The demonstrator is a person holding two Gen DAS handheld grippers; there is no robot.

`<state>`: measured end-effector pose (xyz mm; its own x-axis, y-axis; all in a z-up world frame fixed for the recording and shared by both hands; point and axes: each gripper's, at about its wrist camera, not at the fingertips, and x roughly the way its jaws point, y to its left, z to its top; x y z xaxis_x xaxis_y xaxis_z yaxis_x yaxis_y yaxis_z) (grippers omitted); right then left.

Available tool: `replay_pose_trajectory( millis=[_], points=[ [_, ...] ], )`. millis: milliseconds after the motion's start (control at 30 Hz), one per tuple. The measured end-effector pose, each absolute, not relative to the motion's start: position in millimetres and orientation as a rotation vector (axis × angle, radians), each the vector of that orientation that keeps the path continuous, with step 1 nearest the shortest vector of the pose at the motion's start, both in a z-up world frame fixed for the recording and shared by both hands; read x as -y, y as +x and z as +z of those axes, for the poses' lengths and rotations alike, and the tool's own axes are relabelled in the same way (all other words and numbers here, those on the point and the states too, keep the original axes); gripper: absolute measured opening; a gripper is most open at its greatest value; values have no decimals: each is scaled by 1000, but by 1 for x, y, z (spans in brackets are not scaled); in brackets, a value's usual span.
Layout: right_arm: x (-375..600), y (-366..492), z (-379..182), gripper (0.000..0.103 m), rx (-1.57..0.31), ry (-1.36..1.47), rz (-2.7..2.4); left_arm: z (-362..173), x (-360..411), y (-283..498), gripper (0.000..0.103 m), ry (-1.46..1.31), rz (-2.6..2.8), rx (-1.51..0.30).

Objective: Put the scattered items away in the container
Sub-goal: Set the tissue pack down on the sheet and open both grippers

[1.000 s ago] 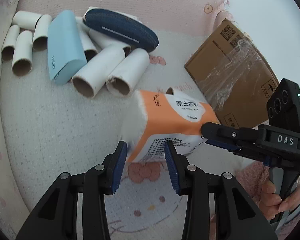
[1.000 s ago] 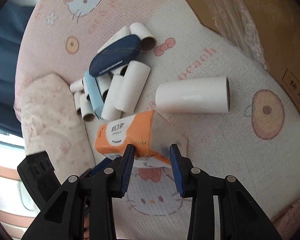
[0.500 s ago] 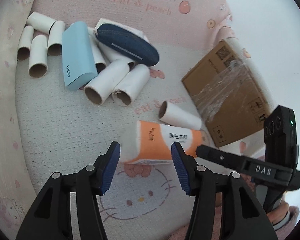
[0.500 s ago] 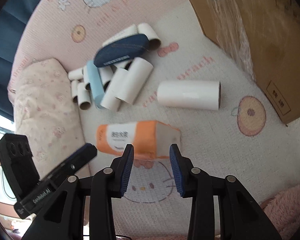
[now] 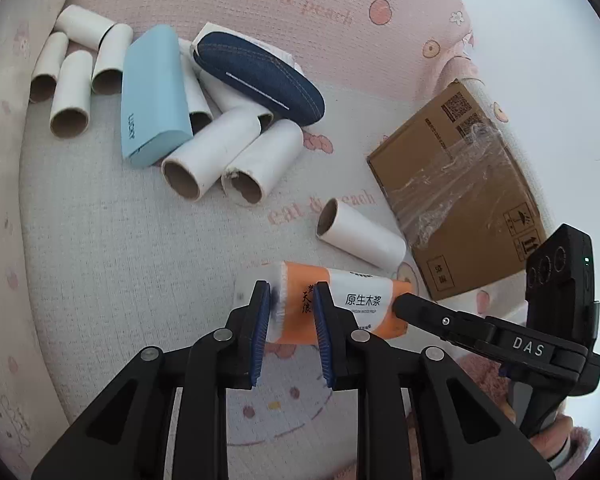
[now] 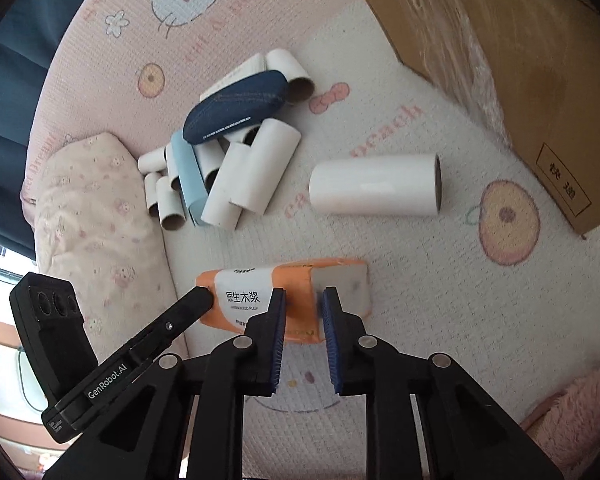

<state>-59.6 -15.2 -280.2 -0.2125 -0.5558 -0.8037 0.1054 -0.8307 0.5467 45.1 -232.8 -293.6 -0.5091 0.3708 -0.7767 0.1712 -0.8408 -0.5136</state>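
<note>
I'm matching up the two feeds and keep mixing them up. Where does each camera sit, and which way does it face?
Left wrist: behind the left gripper, looking down at the tissue pack; the right gripper enters from the right.
Right wrist: behind the right gripper, facing the same tissue pack from its other end; the left gripper enters at left.
Shared: tissue pack, cardboard tubes, cardboard box.
</note>
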Motion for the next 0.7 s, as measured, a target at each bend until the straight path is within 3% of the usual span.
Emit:
replay_pose_trajectory(
  millis=[300,700],
  points=[
    [24,-38,-290,16,374,1751,-2034,-308,227,77,25,-1548,2428,819],
    [33,-47,-343,16,333,1978,-1943,-356,240,68,24,-1737,2340,1052]
  ],
)
